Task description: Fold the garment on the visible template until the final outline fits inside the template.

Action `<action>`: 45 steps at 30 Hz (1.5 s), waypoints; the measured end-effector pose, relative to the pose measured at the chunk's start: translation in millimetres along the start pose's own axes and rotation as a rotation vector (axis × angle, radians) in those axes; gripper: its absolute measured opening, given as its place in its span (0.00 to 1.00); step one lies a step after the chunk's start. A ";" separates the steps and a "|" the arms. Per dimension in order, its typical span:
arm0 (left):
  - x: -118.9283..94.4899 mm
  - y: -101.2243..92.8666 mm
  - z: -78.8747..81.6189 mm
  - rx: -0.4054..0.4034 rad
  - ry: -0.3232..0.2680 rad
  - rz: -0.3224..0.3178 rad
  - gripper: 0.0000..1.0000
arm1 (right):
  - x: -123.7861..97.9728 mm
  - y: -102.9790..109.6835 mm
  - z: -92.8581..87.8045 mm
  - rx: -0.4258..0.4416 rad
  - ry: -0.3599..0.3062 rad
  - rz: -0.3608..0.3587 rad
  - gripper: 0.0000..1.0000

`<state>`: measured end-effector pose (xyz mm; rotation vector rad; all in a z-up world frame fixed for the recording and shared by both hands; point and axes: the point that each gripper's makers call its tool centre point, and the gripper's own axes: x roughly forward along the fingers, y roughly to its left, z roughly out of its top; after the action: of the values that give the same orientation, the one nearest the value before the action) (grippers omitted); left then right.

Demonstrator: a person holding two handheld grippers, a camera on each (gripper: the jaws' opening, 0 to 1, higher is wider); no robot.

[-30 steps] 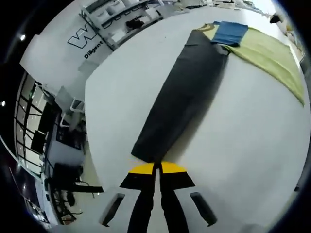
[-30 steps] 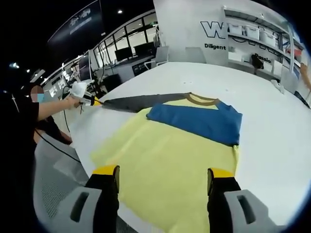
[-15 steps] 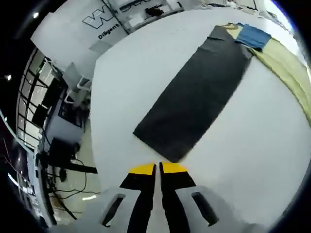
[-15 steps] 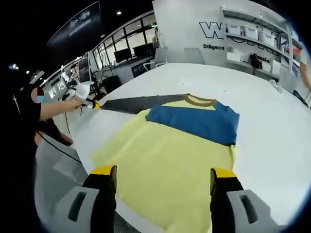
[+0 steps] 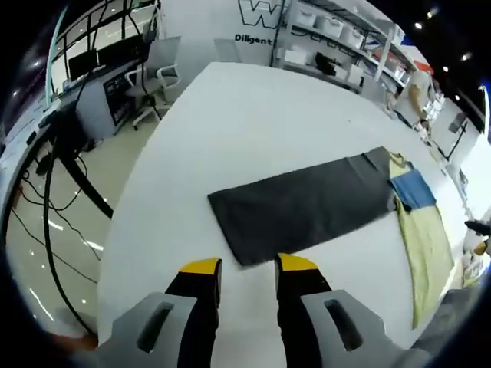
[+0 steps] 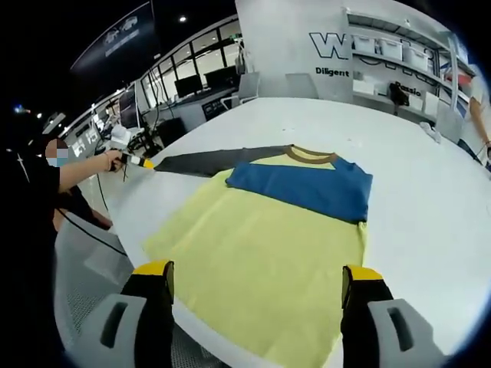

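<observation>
The dark grey long sleeve (image 5: 307, 215) of the yellow, blue and grey long-sleeved shirt (image 6: 265, 245) lies stretched flat on the white counter (image 5: 230, 115). Its long axis runs from the cuff end, just ahead of the left gripper (image 5: 248, 267), away to the shoulder, where it meets the blue folded panel (image 5: 413, 188) and the yellow body. The left gripper's fingers stand slightly apart and hold nothing; the cuff edge lies just beyond their tips, so this hand is much the nearer to the sleeve.

In the right gripper view the right gripper (image 6: 257, 274) hovers over the yellow hem with its fingers wide apart and empty. The sleeve reaches off to the left toward the person's outstretched hand (image 6: 113, 159).

No template outline can be made out on the counter. Beyond it are shelving (image 6: 399, 61), office chairs (image 5: 157, 73), desks with monitors (image 6: 207, 80) and a wall with lettering.
</observation>
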<state>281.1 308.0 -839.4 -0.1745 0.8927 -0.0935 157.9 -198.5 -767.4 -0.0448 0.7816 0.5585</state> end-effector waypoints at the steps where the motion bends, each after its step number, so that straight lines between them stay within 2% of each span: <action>1: 1.4 0.2 0.0 -0.009 -0.002 0.002 0.26 | -0.3 0.2 -0.6 0.001 0.001 -0.001 0.89; 5: 8.0 -1.6 -3.4 0.000 0.005 0.009 0.24 | -2.9 0.4 -2.3 0.003 0.001 -0.005 0.88; 7: 11.6 -0.7 -8.6 0.003 0.029 0.018 0.24 | -6.6 -2.8 -3.0 0.010 -0.008 -0.015 0.88; 10: 13.1 -4.1 -2.4 -0.005 0.002 0.017 0.20 | -9.6 -6.4 -5.7 0.023 -0.009 -0.027 0.88; 14: 14.3 -2.6 -4.7 0.023 0.016 0.032 0.04 | -11.6 -8.6 -9.3 0.027 -0.003 -0.039 0.87; 16: 13.8 0.4 -4.2 0.018 0.013 0.041 0.01 | -11.9 -9.2 -10.5 0.035 -0.005 -0.041 0.87; 24: 9.4 1.9 0.8 0.041 0.004 0.051 0.00 | -10.8 -7.1 -14.6 0.043 -0.002 -0.037 0.86; 27: 7.0 0.0 6.1 0.091 0.004 0.055 0.00 | -10.3 -6.9 -16.8 0.041 0.004 -0.036 0.86; 36: -5.6 -29.4 42.5 0.224 -0.062 0.006 0.00 | -9.1 -4.2 -14.2 0.033 0.001 -0.024 0.86; 40: -7.5 -42.1 53.8 0.283 -0.072 -0.001 0.00 | -9.3 -4.3 -14.1 0.030 0.002 -0.022 0.86; 42: -7.8 -57.6 63.1 0.307 -0.111 -0.041 0.00 | -9.7 -4.4 -14.3 0.029 0.002 -0.021 0.86; 45: -5.3 -72.0 67.0 0.332 -0.110 -0.057 0.00 | -10.0 -4.9 -15.1 0.030 0.006 -0.021 0.86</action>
<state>329.5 245.7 -780.5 0.1040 0.7507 -0.2810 144.6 -210.9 -772.2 -0.0271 0.7946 0.5268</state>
